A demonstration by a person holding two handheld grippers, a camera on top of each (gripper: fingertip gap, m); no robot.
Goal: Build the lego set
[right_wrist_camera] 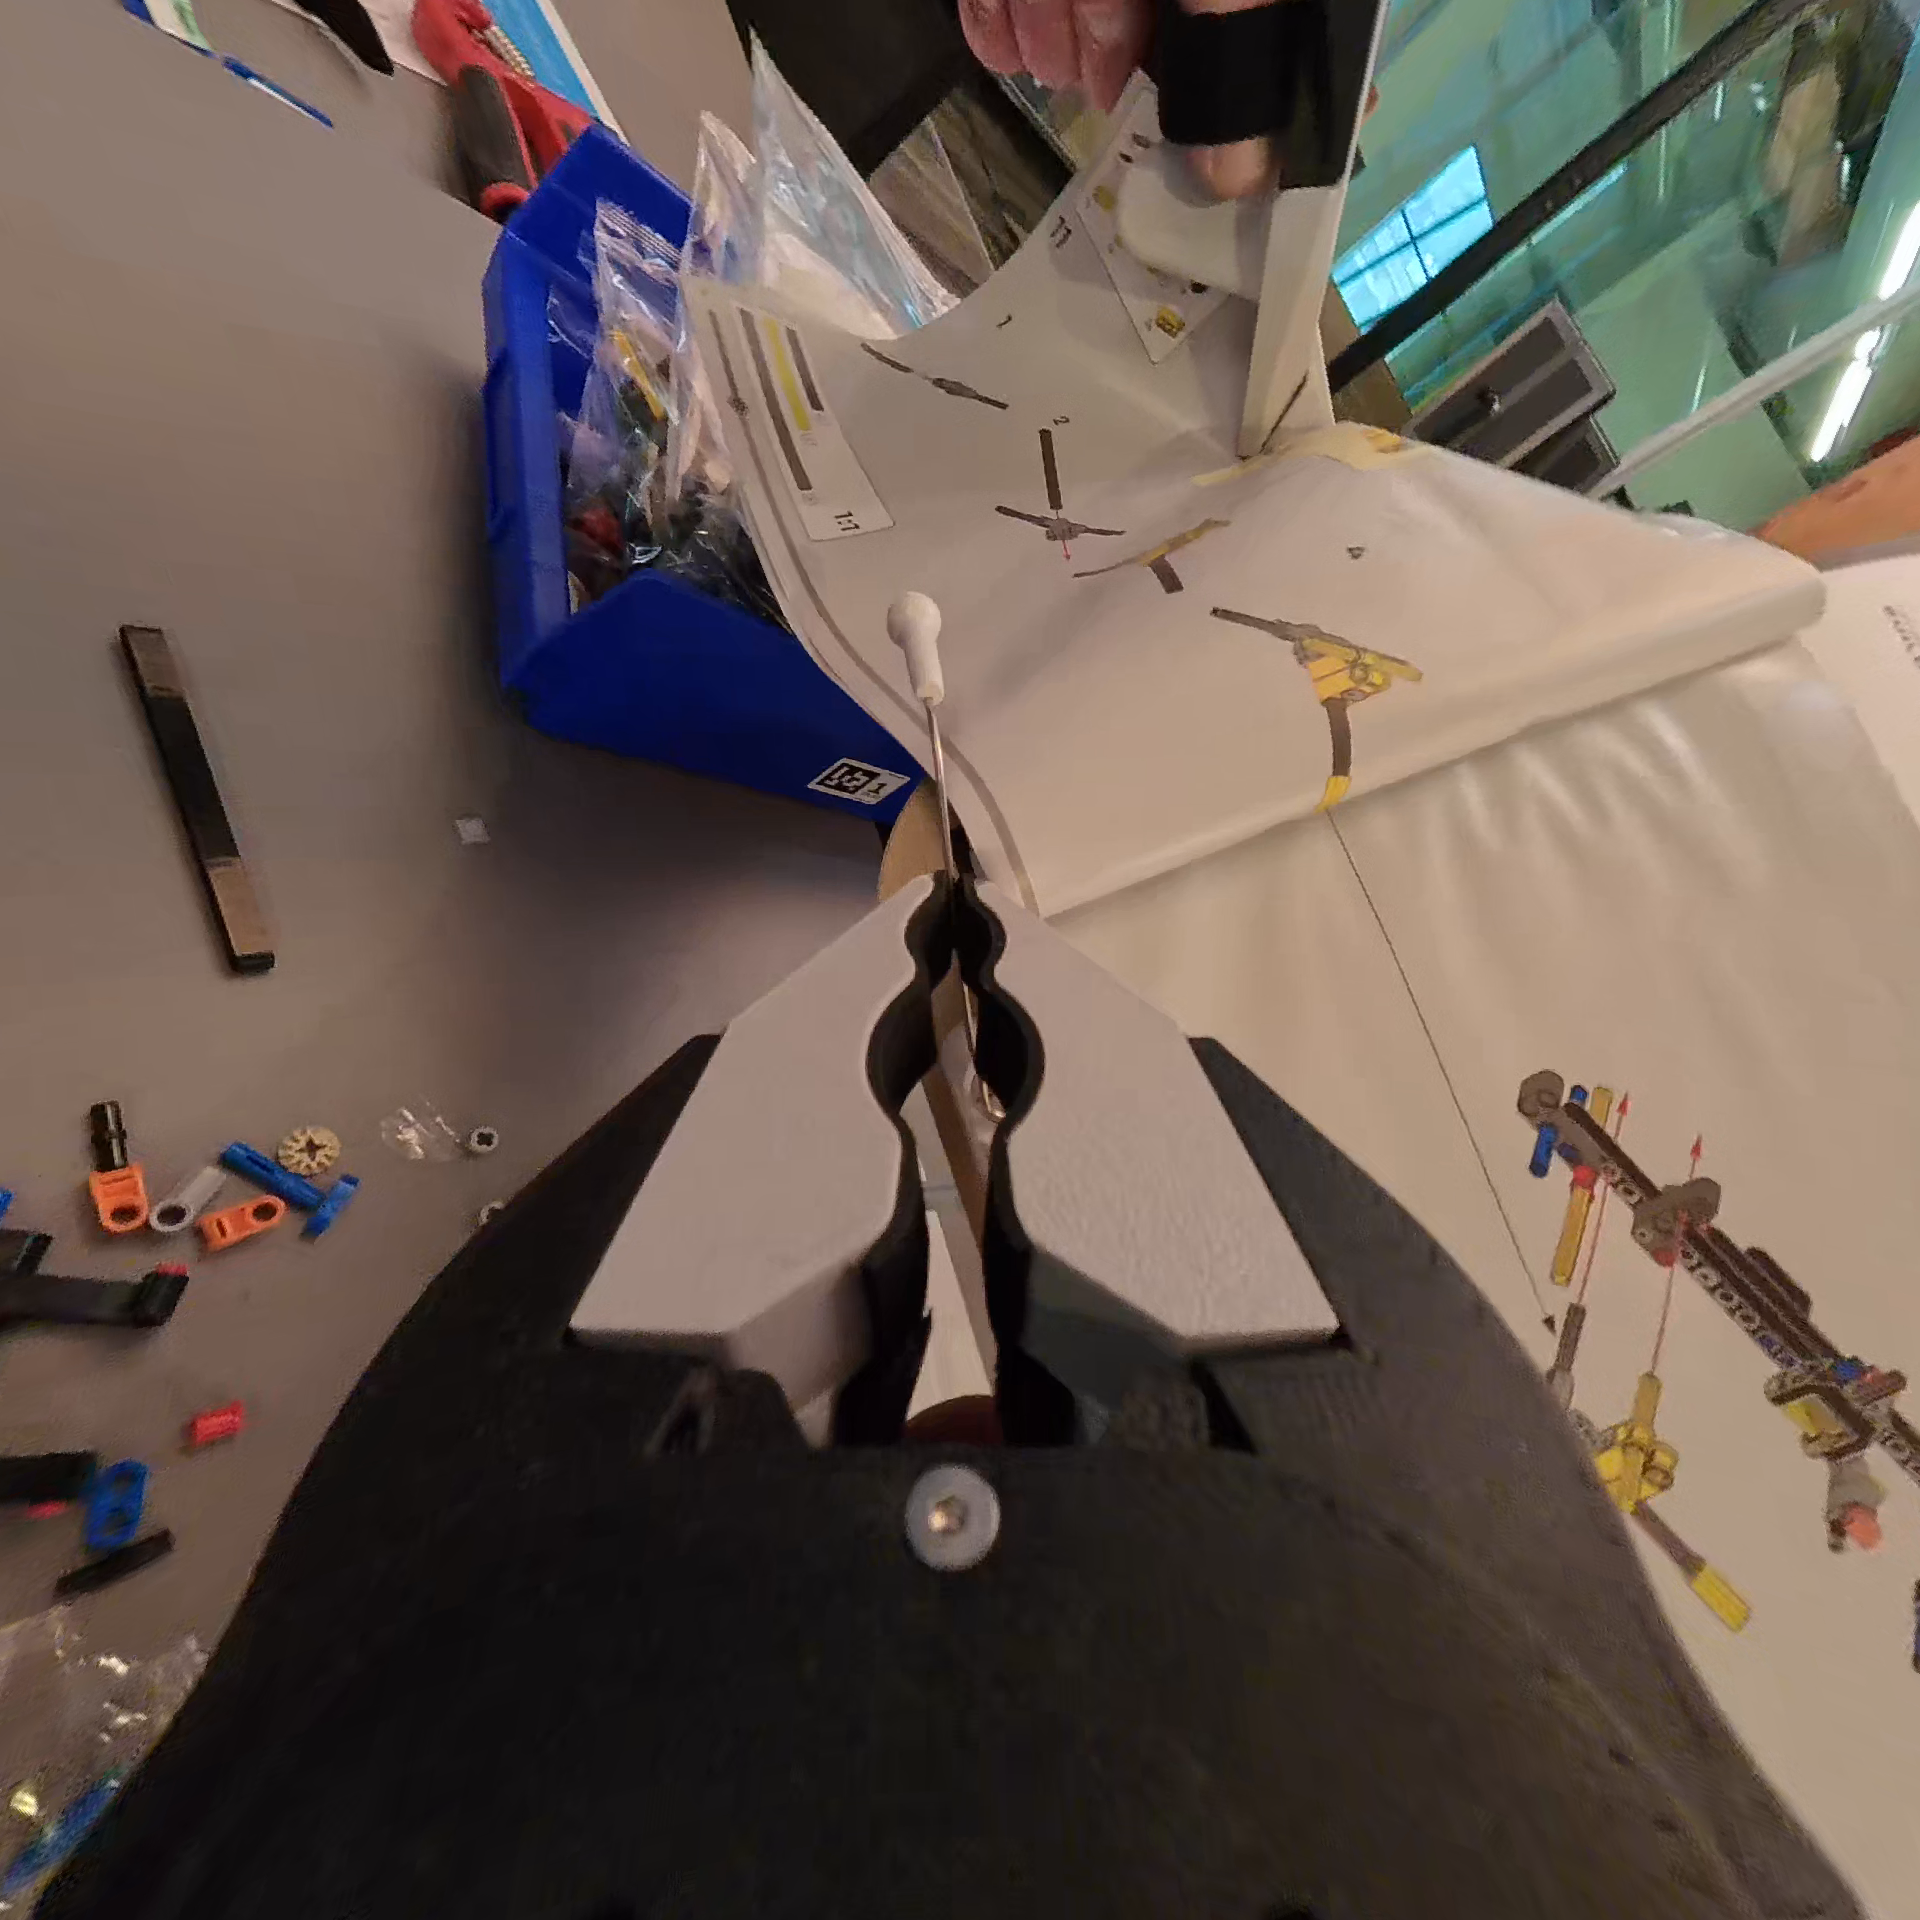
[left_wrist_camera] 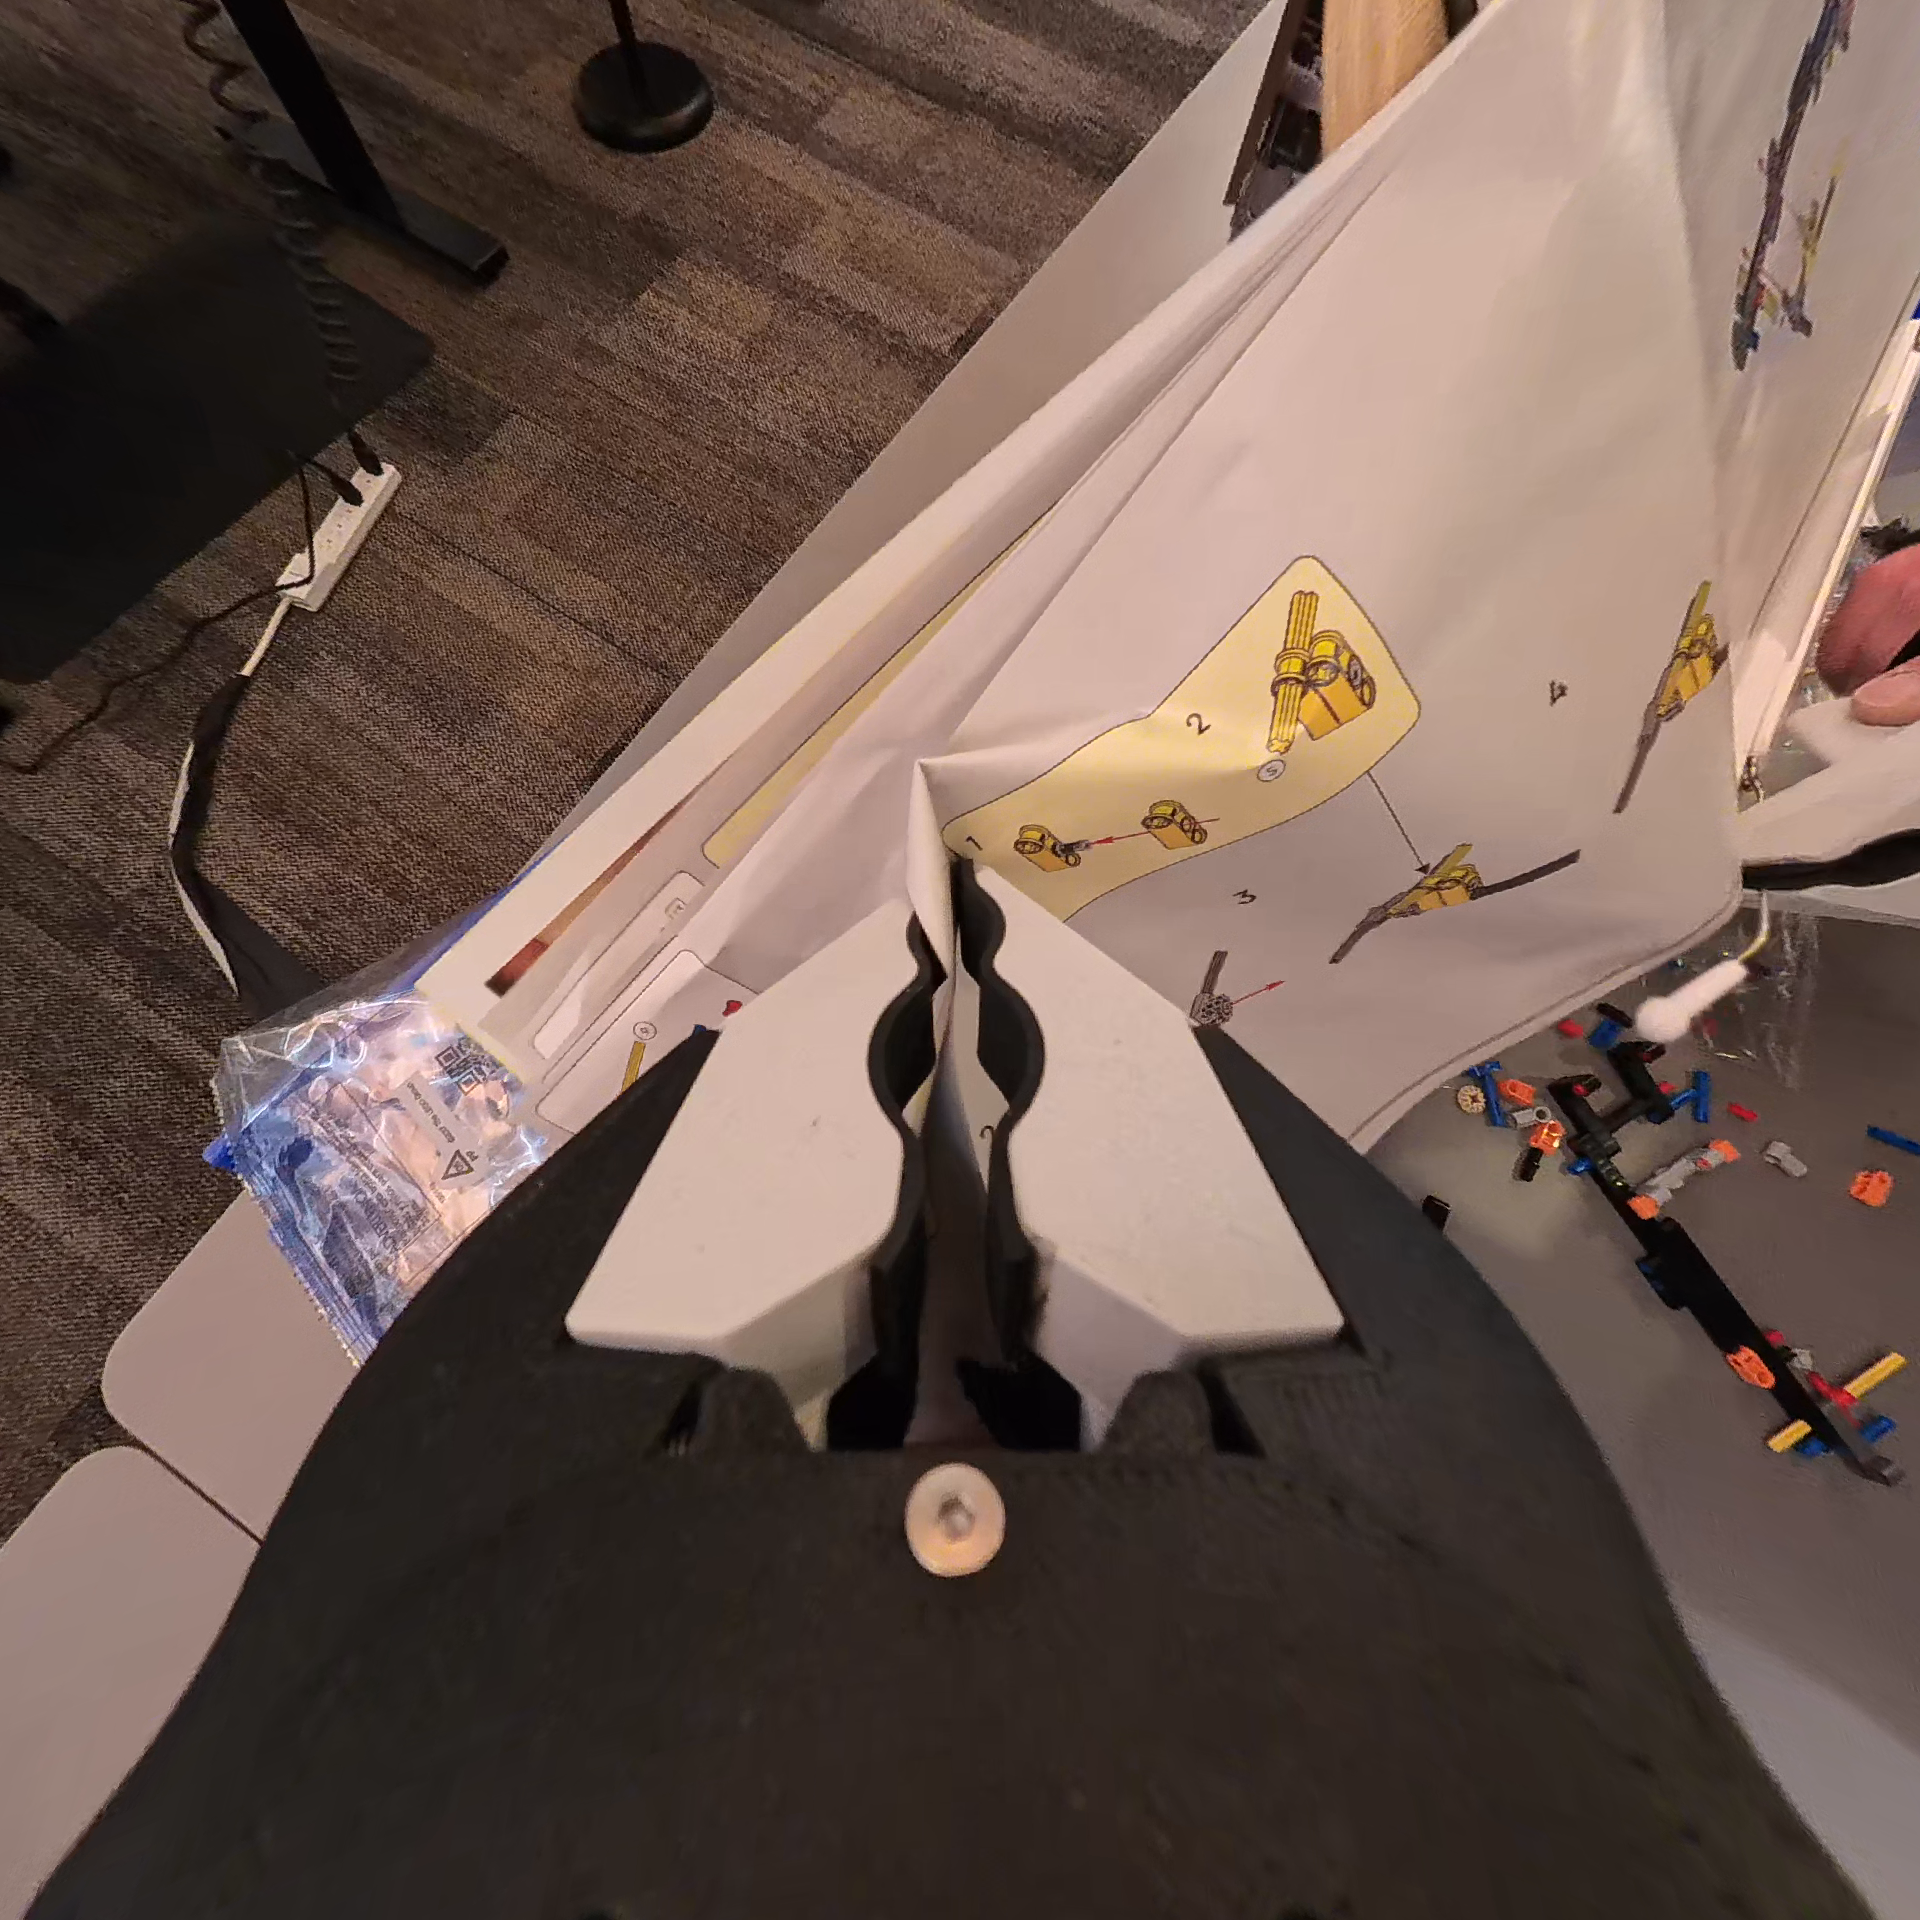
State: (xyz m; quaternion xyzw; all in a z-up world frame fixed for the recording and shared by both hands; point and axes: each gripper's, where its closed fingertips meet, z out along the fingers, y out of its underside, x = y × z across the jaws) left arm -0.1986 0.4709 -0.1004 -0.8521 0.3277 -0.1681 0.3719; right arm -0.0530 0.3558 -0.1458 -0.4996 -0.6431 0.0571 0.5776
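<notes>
The open instruction booklet (right_wrist_camera: 1455,935) lies on the grey table (right_wrist_camera: 312,468). My left gripper (left_wrist_camera: 951,883) is shut on the edge of one page (left_wrist_camera: 1351,520) and holds it lifted and bent; the page also shows raised in the right wrist view (right_wrist_camera: 1091,623). My right gripper (right_wrist_camera: 951,894) is shut on a thin metal rod with a white knob (right_wrist_camera: 914,634), which reaches the raised page's lower edge. The knob also shows in the left wrist view (left_wrist_camera: 1688,1003). Loose Lego pieces (right_wrist_camera: 239,1195) and a partly built black beam assembly (left_wrist_camera: 1704,1288) lie on the table.
A blue bin (right_wrist_camera: 665,675) of bagged parts stands behind the booklet. A long black beam (right_wrist_camera: 197,800) lies at the left. A plastic bag (left_wrist_camera: 353,1143) sits at the table's edge above the carpet. A hand (right_wrist_camera: 1143,62) is at the page's top. The tips of one gripper are about 20 cm away from the tips of the other. Between my right fingertips and the partly built black beam assembly (left_wrist_camera: 1704,1288) there is roughly 25 cm.
</notes>
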